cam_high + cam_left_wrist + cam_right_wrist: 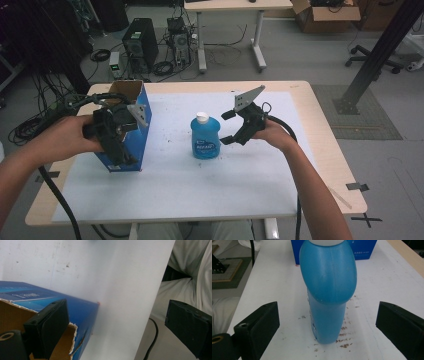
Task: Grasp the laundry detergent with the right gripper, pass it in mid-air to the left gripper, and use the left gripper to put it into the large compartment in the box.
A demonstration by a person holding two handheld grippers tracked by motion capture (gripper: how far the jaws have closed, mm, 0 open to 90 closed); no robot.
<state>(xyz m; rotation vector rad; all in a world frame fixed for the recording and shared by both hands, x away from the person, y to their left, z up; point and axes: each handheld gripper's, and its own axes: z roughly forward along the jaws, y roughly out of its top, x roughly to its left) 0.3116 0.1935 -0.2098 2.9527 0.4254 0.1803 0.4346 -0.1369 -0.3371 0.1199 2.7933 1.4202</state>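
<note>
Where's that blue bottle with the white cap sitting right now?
In the high view the blue bottle stands upright near the middle of the white mat, between the blue box on its left and the open right gripper on its right.

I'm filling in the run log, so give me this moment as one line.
left gripper: open, one jaw inside blue box | right gripper: open, jaws either side of blue bottle, not touching | bottle upright on white mat

A pale wooden table (320,130) carries a white mat (200,185) — speckled with brown crumbs. On the mat stand a blue bottle (205,137) and an open blue cardboard box (134,127) — well apart.
</note>
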